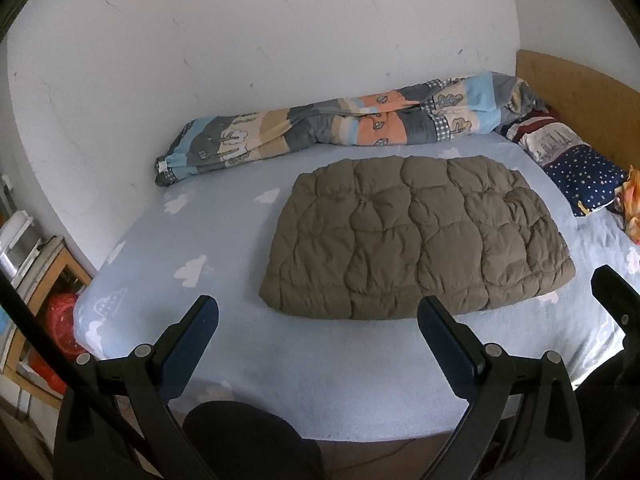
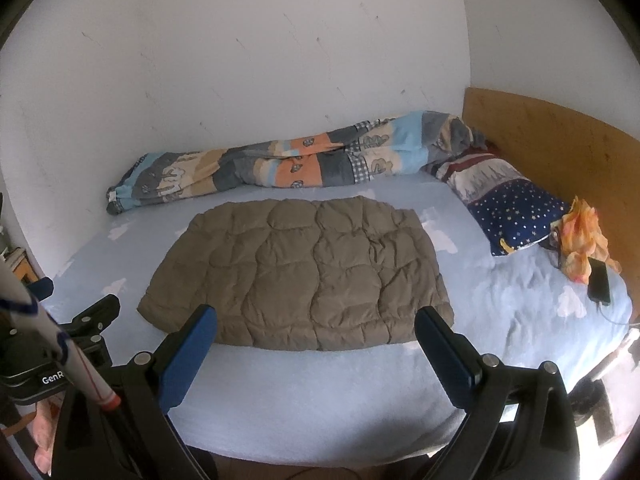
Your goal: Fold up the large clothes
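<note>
An olive-brown quilted puffer garment (image 1: 416, 236) (image 2: 300, 276) lies folded into a flat rectangle in the middle of the light blue bed sheet (image 1: 224, 248) (image 2: 500, 304). My left gripper (image 1: 318, 320) hovers open above the near edge of the bed, short of the garment, with nothing between its fingers. My right gripper (image 2: 316, 326) is also open and empty, its fingertips level with the garment's near edge. One finger of the right gripper shows at the right edge of the left wrist view. The left gripper's body (image 2: 84, 324) appears at the left of the right wrist view.
A rolled patchwork duvet (image 1: 332, 124) (image 2: 288, 160) lies along the white wall. A starry blue pillow (image 1: 576, 168) (image 2: 508, 208), orange cloth (image 2: 584, 236) and phone (image 2: 599, 280) sit by the wooden headboard (image 2: 560, 144). A shelf with red bags (image 1: 60, 320) stands left of the bed.
</note>
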Action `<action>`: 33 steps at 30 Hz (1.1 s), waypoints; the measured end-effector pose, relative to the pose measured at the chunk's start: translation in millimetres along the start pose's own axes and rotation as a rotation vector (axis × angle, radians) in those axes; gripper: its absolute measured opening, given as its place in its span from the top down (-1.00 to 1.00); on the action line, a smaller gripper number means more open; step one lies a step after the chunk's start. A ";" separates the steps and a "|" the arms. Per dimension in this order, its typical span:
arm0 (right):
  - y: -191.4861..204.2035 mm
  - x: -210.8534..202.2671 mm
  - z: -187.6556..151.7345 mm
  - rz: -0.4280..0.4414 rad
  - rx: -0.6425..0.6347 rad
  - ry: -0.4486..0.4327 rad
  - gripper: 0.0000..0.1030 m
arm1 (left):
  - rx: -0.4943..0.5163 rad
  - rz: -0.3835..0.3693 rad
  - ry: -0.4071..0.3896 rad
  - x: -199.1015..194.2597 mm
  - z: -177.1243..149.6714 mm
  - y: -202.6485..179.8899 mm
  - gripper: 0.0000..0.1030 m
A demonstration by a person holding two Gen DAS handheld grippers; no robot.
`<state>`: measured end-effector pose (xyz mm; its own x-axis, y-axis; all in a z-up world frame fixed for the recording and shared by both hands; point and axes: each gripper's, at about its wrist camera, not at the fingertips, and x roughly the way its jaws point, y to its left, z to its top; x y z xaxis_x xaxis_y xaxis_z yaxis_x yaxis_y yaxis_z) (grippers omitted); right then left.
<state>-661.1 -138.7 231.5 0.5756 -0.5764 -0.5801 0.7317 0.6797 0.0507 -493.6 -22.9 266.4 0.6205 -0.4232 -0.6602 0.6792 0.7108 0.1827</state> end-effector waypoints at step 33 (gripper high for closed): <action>4.9 13.7 -11.1 0.000 -0.019 0.042 -0.96 | -0.008 0.015 0.053 16.3 -10.7 5.7 -0.93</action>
<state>-653.7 -138.1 214.8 0.5598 -0.5570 -0.6135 0.7244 0.6885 0.0359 -483.8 -19.7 248.9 0.6088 -0.3823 -0.6952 0.6666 0.7216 0.1869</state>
